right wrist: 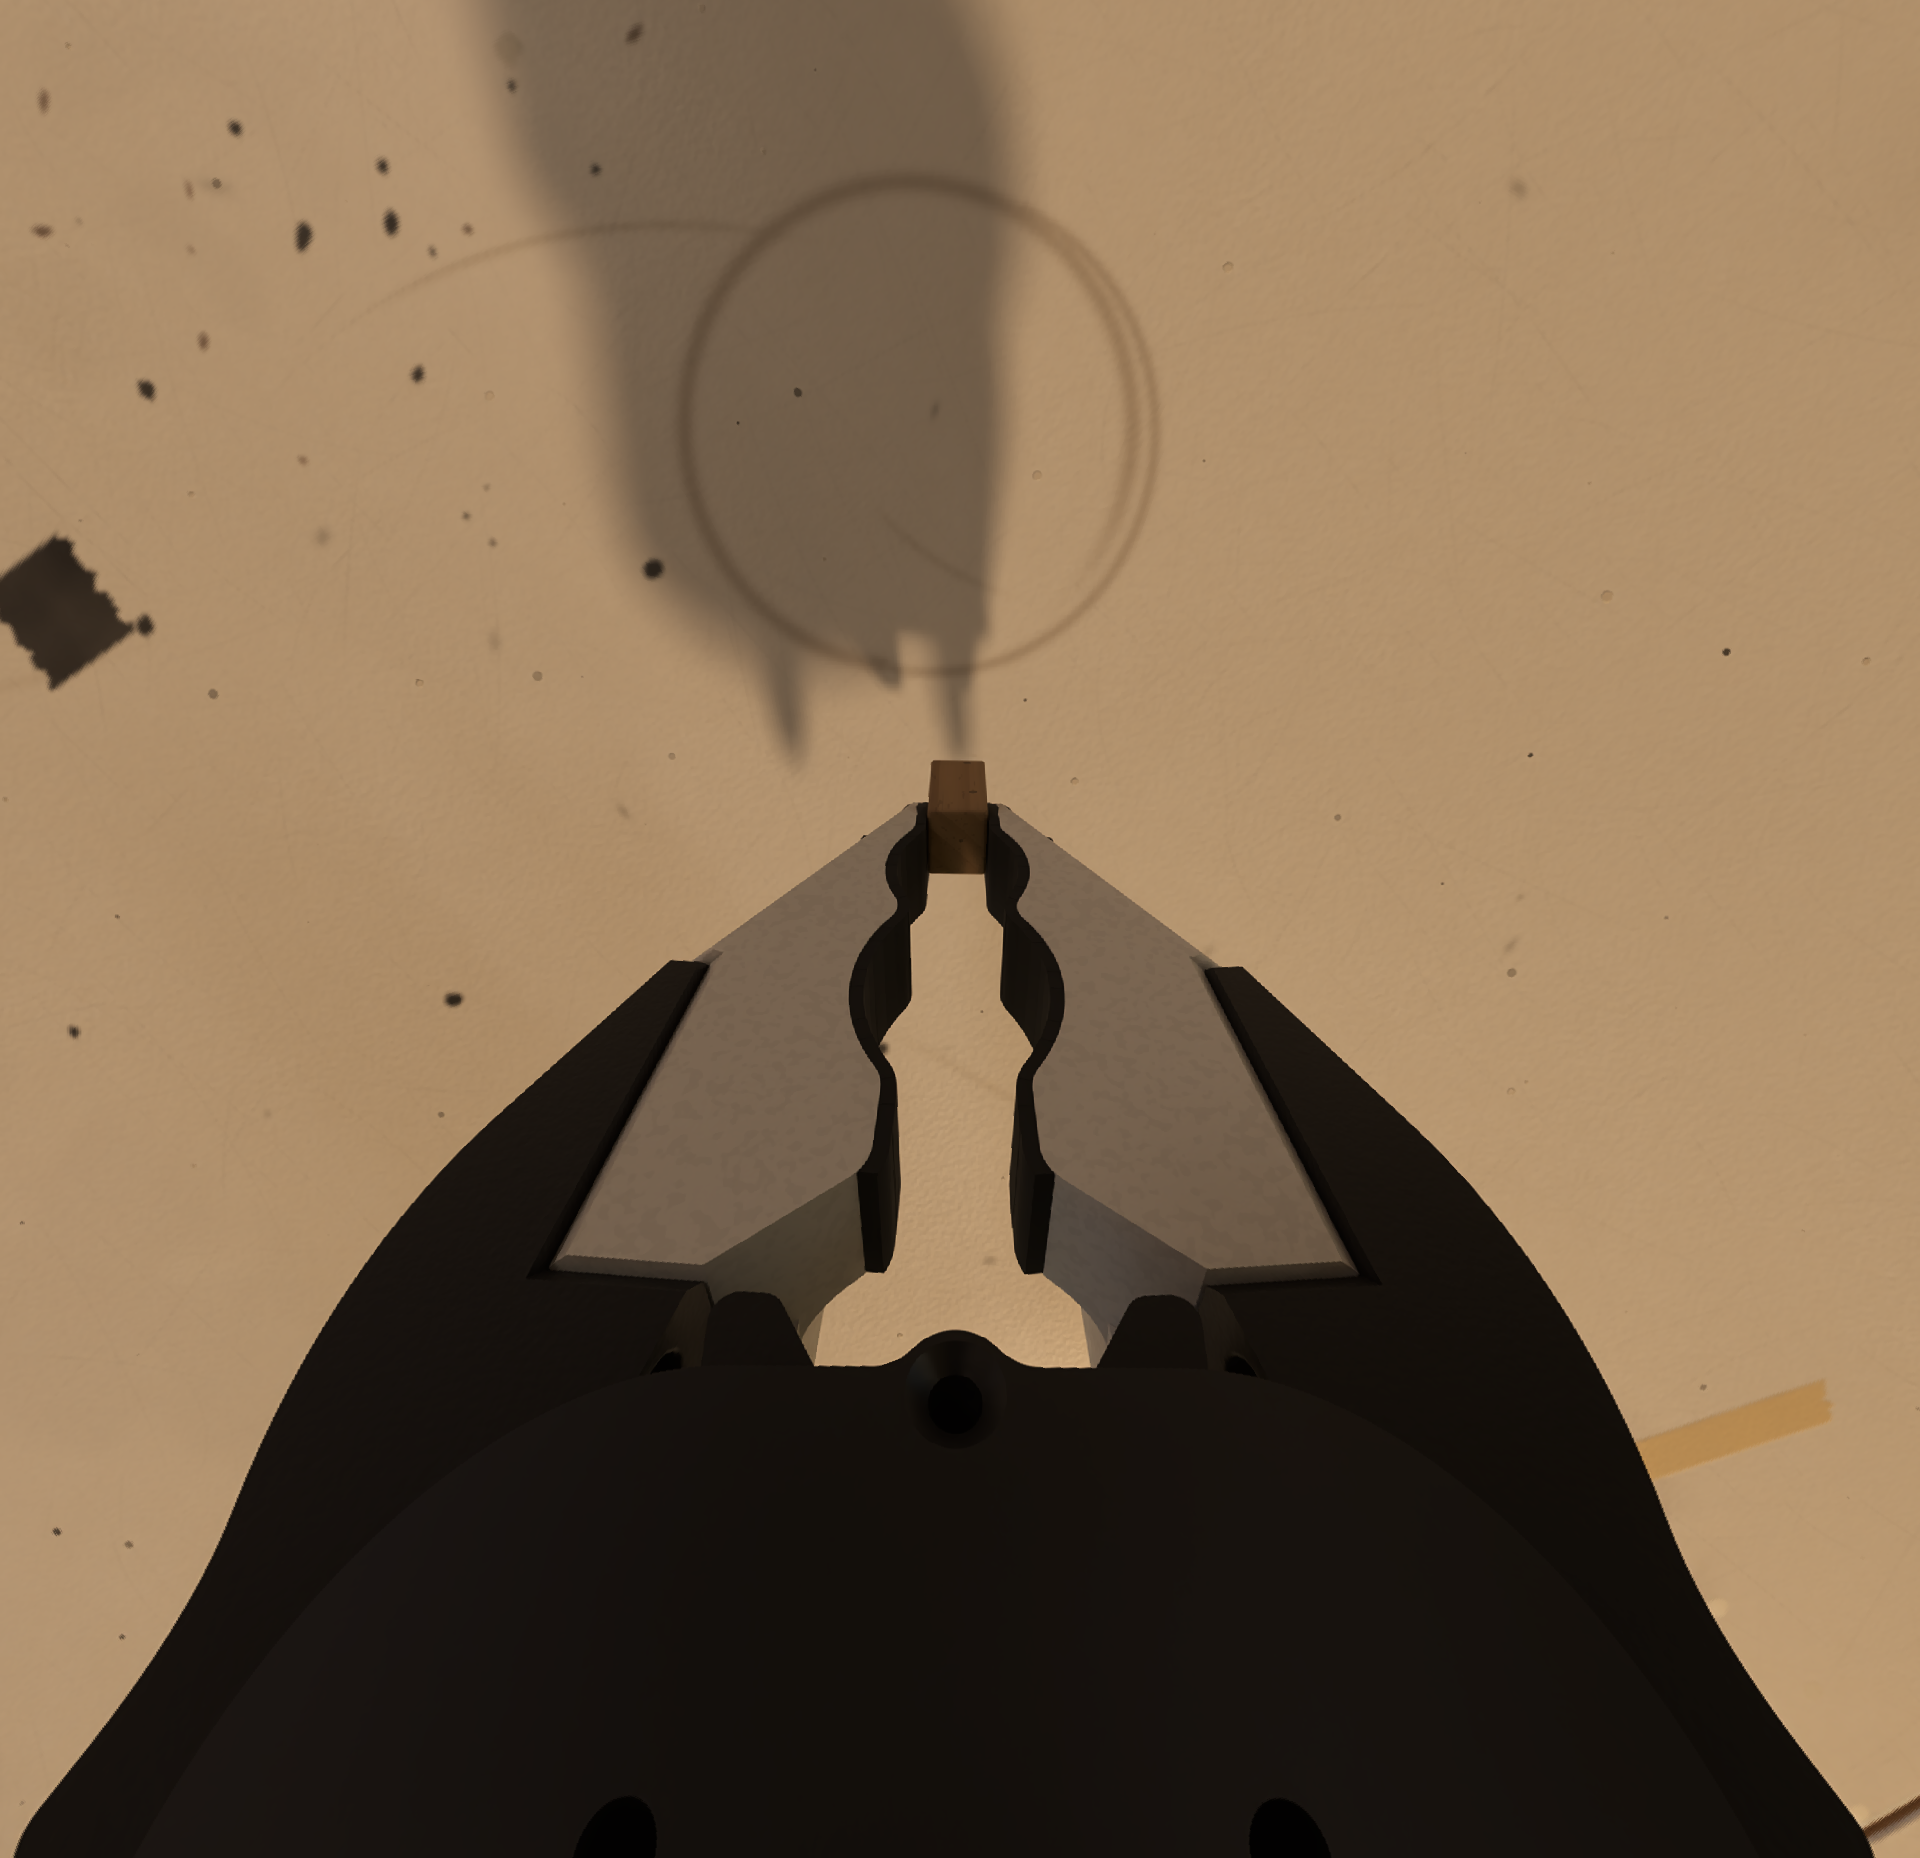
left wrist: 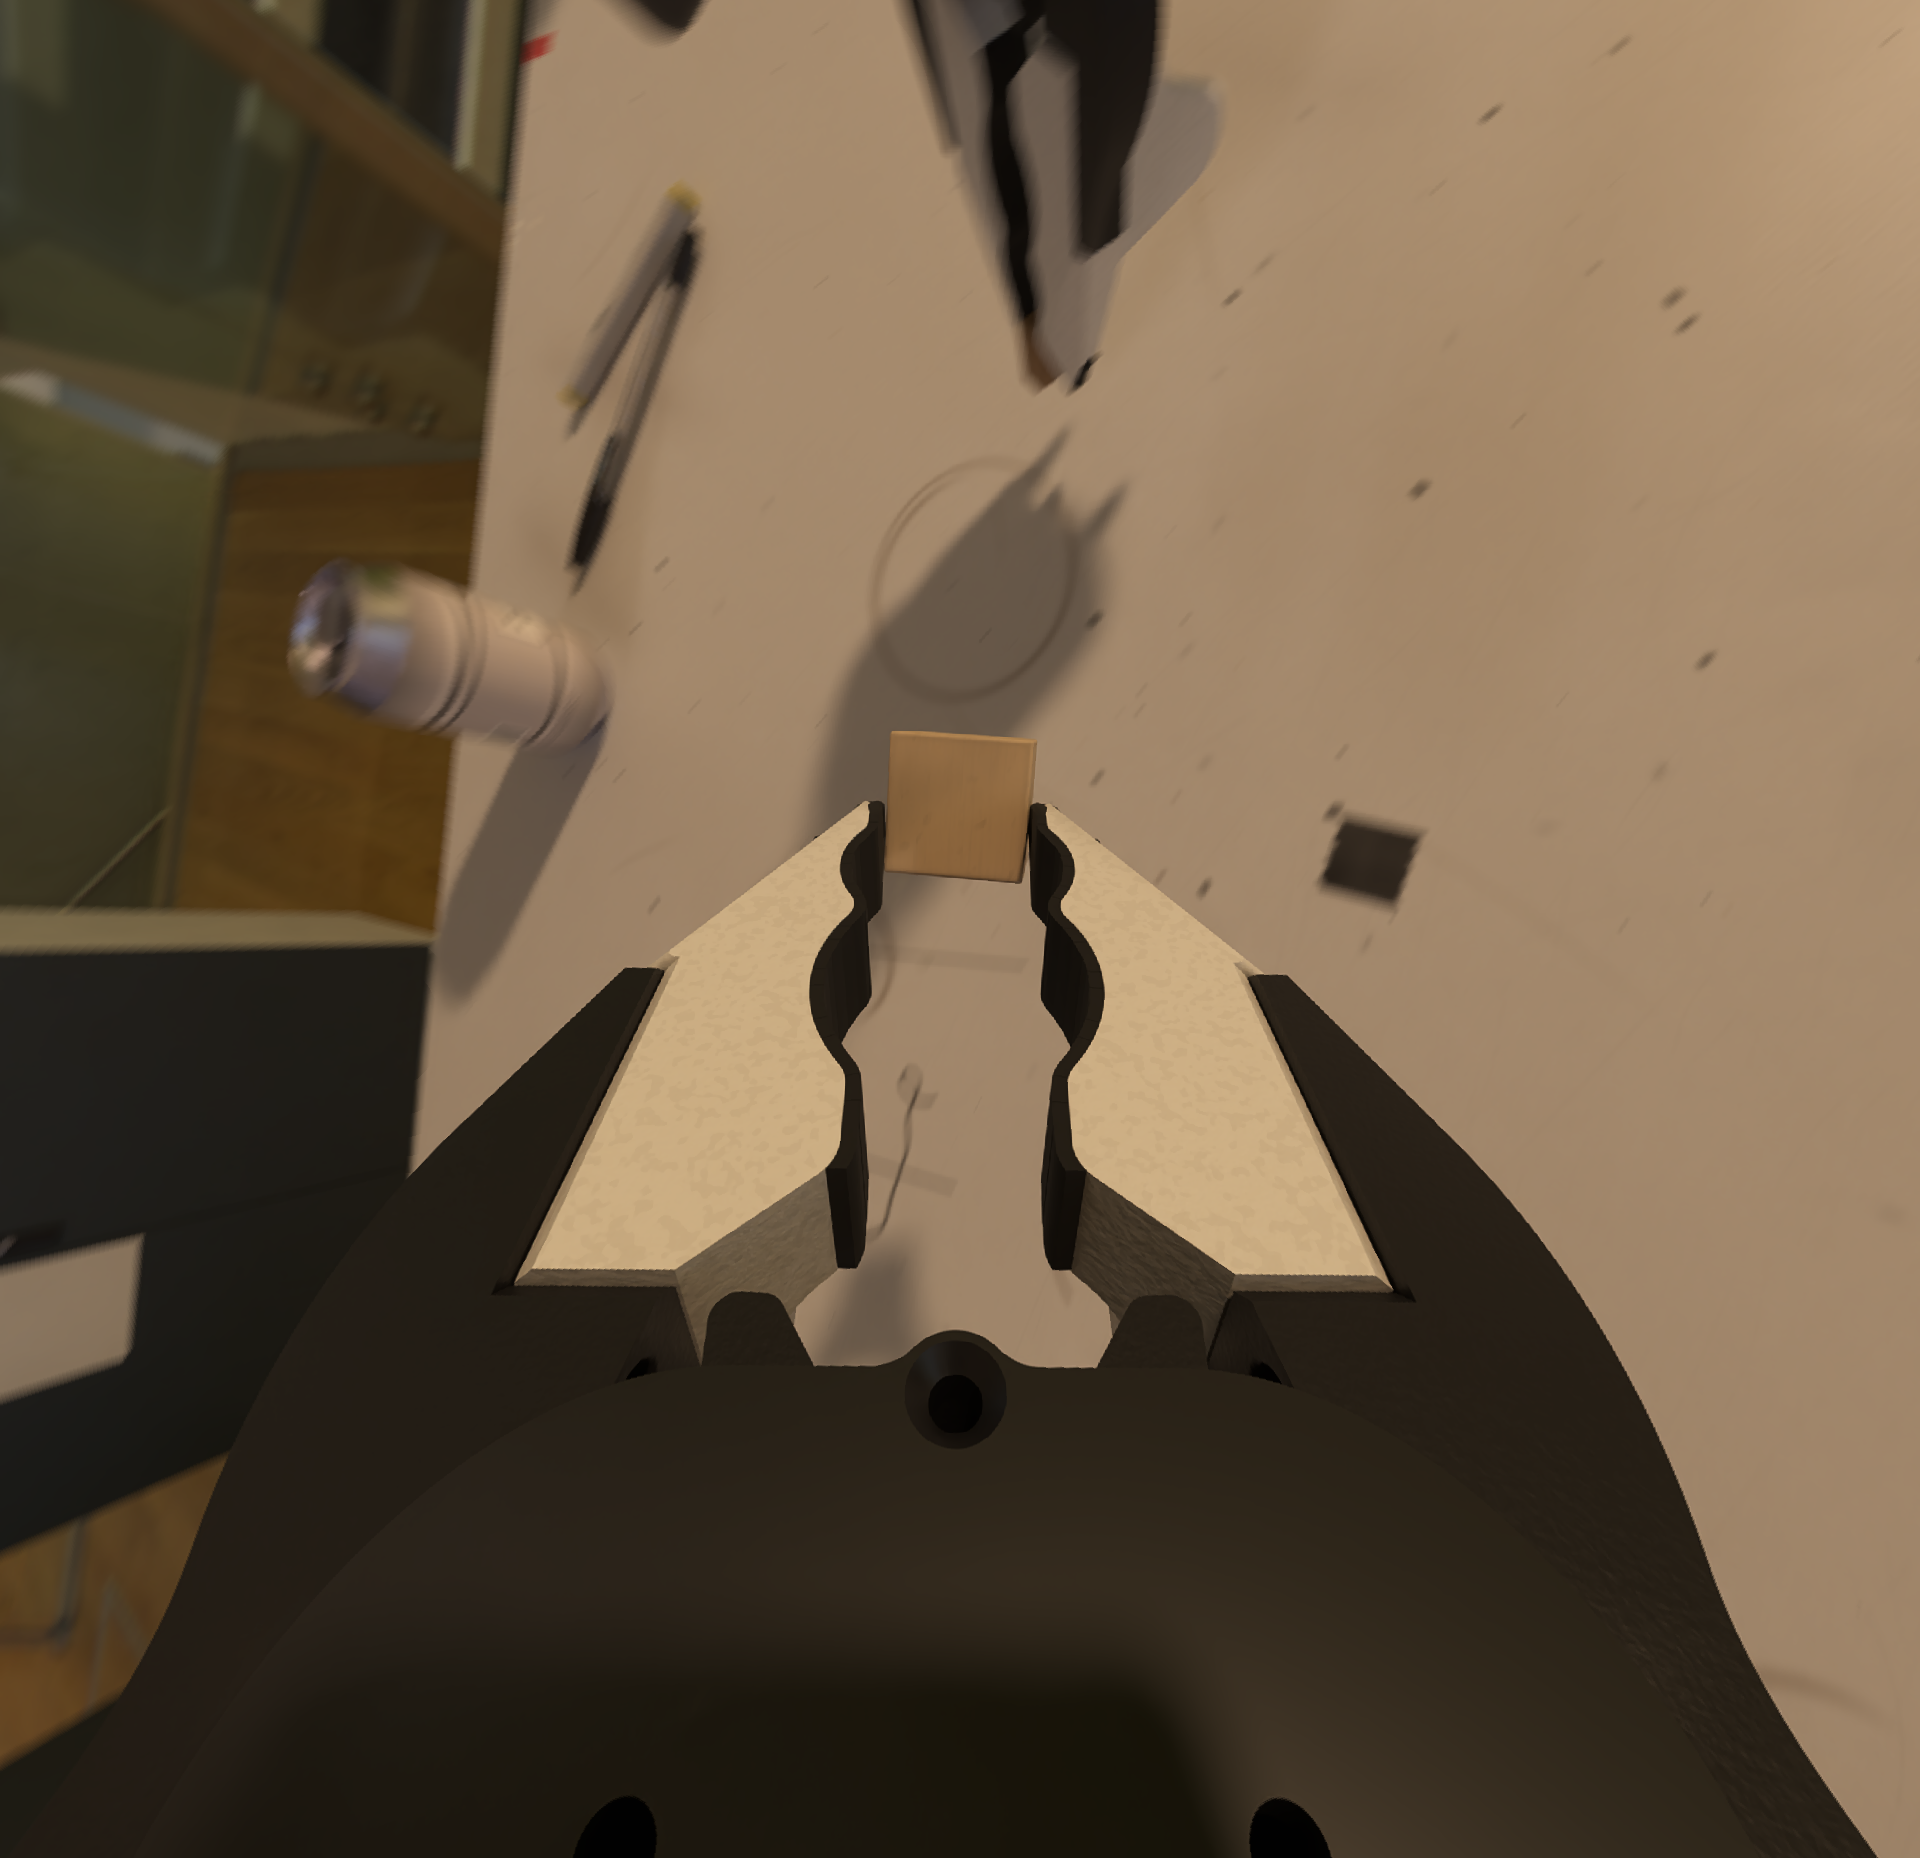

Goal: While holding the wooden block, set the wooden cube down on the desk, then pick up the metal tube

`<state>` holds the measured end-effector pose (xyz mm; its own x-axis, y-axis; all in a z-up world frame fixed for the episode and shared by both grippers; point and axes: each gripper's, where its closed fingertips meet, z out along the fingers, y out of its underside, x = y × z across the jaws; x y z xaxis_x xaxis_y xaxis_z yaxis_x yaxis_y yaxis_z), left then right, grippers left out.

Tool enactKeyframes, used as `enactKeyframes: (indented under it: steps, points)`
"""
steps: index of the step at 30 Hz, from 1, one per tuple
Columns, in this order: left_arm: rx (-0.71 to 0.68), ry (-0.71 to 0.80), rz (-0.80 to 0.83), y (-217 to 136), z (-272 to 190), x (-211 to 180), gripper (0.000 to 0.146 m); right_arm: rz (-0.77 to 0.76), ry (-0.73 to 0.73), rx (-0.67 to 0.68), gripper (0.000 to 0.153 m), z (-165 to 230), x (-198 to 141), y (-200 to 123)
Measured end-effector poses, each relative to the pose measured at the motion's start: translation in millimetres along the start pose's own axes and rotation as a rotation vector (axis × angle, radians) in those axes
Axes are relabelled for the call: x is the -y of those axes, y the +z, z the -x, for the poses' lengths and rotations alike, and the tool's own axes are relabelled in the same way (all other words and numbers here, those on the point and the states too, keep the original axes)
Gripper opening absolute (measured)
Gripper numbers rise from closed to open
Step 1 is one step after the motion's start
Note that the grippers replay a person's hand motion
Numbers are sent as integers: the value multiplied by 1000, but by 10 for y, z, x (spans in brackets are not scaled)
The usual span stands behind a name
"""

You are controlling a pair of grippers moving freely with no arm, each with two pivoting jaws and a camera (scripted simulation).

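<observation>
**Both jaws loaded; the tube lies off to the left**

The left gripper (left wrist: 956, 821) has its jaws clenched on a pale, square-faced wooden cube (left wrist: 961, 806), pinched at the very tips and clear of the desk (left wrist: 1455, 561). The right gripper (right wrist: 957, 821) is likewise grasping a smaller, darker, narrow wooden block (right wrist: 957, 816) at its tips. Which piece is the cube and which the block is my reading from shape alone.

Take the faint ring mark on the desk (left wrist: 977, 577) as the landmark. In the left wrist view it sits just beyond the cube. In the right wrist view the ring mark (right wrist: 920, 426) lies just ahead of the block, so both grippers look to be pointed towards it.

The silvery, ribbed metal tube (left wrist: 457, 655) lies well to the left of the ring, near the desk's edge. It is blurred, but its long axis seems to run crosswise to the left jaws. Two pens (left wrist: 634, 354) lie beyond it, and a dark square patch (left wrist: 1369, 858) lies right of the ring.

The tube does not show in the right wrist view, so the left gripper is probably the nearer. After setting the cube down, it would likely swing left and close across the tube's width.
</observation>
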<state>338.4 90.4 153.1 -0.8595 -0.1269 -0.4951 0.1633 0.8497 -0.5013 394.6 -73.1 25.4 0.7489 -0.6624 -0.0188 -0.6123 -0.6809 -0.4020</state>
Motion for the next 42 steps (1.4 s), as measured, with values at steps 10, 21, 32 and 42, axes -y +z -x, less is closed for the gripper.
enactKeyframes:
  steps: [10,21,32,42]
  points:
    - [-226,3,57,1273,-645,348,28,6,-3,-1,9,0,-6,-2]
    - [-253,7,172,1470,-736,145,28,0,-9,4,9,1,-6,-4]
    - [1,-42,10,396,-251,38,45,-10,-8,13,9,-1,-11,-6]
    - [294,-268,287,-1059,549,-1857,46,-9,-15,11,9,1,-4,-3]
